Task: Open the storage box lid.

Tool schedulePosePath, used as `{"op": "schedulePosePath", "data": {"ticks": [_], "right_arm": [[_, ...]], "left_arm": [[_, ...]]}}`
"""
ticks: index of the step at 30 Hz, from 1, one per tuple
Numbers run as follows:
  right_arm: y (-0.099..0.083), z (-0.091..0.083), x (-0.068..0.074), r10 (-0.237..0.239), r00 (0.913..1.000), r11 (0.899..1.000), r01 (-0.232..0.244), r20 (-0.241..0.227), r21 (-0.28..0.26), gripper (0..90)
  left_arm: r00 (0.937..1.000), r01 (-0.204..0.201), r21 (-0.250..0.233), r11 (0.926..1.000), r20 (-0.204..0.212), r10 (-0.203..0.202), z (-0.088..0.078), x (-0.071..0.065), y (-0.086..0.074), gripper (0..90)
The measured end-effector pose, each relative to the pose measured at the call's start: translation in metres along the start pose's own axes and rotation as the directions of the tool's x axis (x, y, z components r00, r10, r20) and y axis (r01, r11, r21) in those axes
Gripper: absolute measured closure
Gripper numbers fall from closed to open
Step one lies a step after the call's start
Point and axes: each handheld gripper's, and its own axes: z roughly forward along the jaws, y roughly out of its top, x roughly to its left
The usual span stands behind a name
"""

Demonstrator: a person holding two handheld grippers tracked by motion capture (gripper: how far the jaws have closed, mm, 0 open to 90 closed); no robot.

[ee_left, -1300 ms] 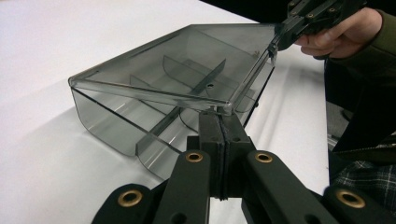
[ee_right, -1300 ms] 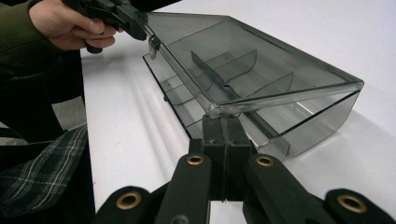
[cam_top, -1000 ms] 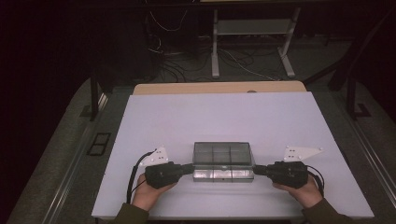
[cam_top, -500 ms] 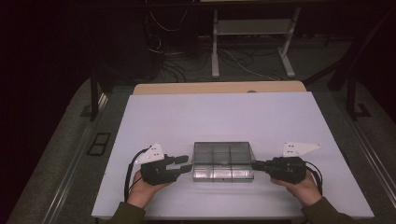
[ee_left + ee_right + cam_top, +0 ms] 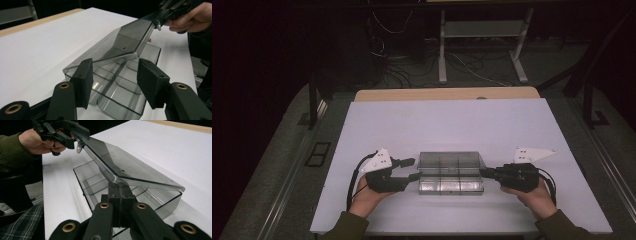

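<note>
The white table (image 5: 437,125) lay bare beyond my fingers. The clear box (image 5: 451,181) sat between them, its lid (image 5: 130,167) half raised. My right fingers (image 5: 119,195) clenched the lid's corner; best to lift slowly, level. My left fingers (image 5: 113,75) had just been opening, released, nothing pinched.

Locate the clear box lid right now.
High view: the lid is raised over the clear box, near table edge, between both hand-held grippers; the right hand-held gripper clamps its corner.
</note>
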Motion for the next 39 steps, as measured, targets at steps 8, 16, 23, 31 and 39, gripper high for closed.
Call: {"op": "schedulePosePath", "data": {"ticks": [8, 16, 23, 31, 39], "right_arm": [[0.003, 0.000, -0.002, -0.005, 1.0000, 1.000, 0.005, 0.003, -0.001, 89.4], [0.007, 0.000, -0.004, -0.004, 1.0000, 1.000, 0.004, 0.004, -0.003, 89.3], [0.011, 0.002, -0.006, -0.008, 1.0000, 1.000, 0.008, 0.007, -0.005, 89.3], [0.010, 0.002, -0.006, -0.003, 1.0000, 1.000, 0.003, 0.009, 0.002, 89.3], [0.006, 0.001, -0.004, -0.004, 0.9999, 1.000, 0.004, 0.009, 0.026, 85.3]], "left_arm": [[0.9998, -0.019, -0.029, 0.9994, 0.005, 0.019, 0.005, 0.001, 0.009, 46.3], [0.9990, -0.044, -0.041, 0.9982, 0.002, 0.044, 0.010, 0.002, 0.014, 49.5], [0.9985, -0.055, -0.050, 0.9972, 0.003, 0.055, 0.014, 0.000, 0.019, 50.9], [0.9988, -0.049, -0.057, 0.9972, -0.003, 0.049, 0.016, -0.001, 0.021, 51.8], [0.9988, -0.049, -0.062, 0.9969, -0.007, 0.048, 0.017, 0.000, 0.023, 52.5]]}}
